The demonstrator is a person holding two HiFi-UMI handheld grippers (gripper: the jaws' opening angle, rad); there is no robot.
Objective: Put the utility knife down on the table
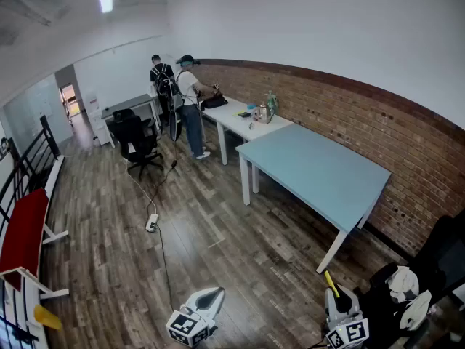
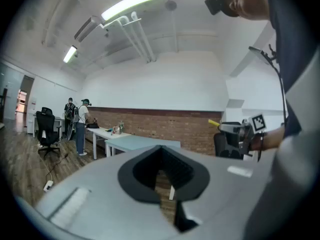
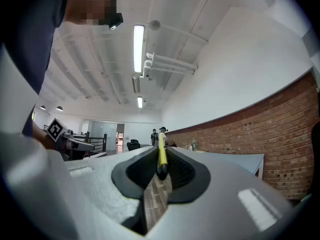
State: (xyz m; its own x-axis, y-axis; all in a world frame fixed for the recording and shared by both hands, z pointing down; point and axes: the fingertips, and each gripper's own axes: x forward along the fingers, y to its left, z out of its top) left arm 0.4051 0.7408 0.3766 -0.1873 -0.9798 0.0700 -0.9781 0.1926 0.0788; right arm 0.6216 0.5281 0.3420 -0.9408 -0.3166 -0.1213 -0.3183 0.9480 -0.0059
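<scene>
The utility knife is yellow with a black end, and it stands edge-on between the jaws of my right gripper, which is shut on it. From the head view its yellow tip pokes forward out of the right gripper at the bottom right. Ahead of it and farther off is the light blue table, bare on top, which also shows past the right jaw. My left gripper hangs over the floor at the bottom centre. Its jaws are shut with nothing in them.
A white table with bottles and small items stands beyond the blue one, along the brick wall. Two persons stand at it. An office chair, a floor power strip, a red rack and a dark seat are around.
</scene>
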